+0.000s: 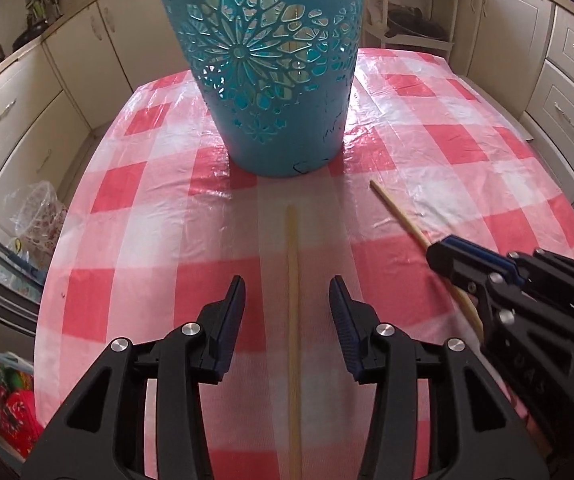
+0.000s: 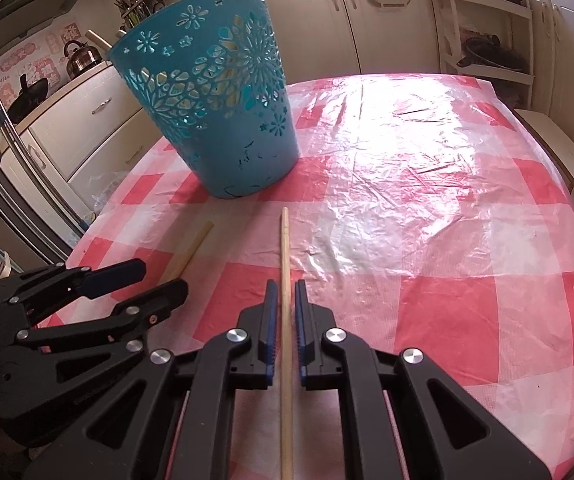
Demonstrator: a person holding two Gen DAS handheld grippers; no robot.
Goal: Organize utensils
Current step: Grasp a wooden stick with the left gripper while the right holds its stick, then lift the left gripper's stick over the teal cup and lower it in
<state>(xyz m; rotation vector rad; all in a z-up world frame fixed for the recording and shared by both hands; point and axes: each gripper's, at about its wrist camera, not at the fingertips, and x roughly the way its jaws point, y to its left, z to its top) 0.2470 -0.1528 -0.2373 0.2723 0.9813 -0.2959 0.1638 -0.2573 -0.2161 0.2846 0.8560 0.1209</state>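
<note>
Your left gripper point(image 1: 287, 296) straddles one chopstick point(image 1: 293, 320) on the worktop point(image 1: 447, 152), jaws released; your right gripper point(image 2: 285, 294) clamps the other chopstick point(image 2: 285, 240). Closing off-centre risks rolling it away before the basket point(image 1: 271, 80).

One tall turquoise plastic basket point(image 2: 215, 120) with flower-shaped cut-outs stands toward the far left of the counter point(image 2: 427, 208), which wears one red-and-white checked cloth under clear plastic. Two pale wooden chopsticks lie loose on the cloth near the front edge: one thicker chopstick point(image 1: 293, 320) and one thinner chopstick point(image 2: 285, 280). At least two more wooden stick ends point(image 2: 97, 38) poke above the basket's rim. Two black claws are in view, the left claw point(image 1: 287, 286) and the right claw point(image 2: 285, 286).
</note>
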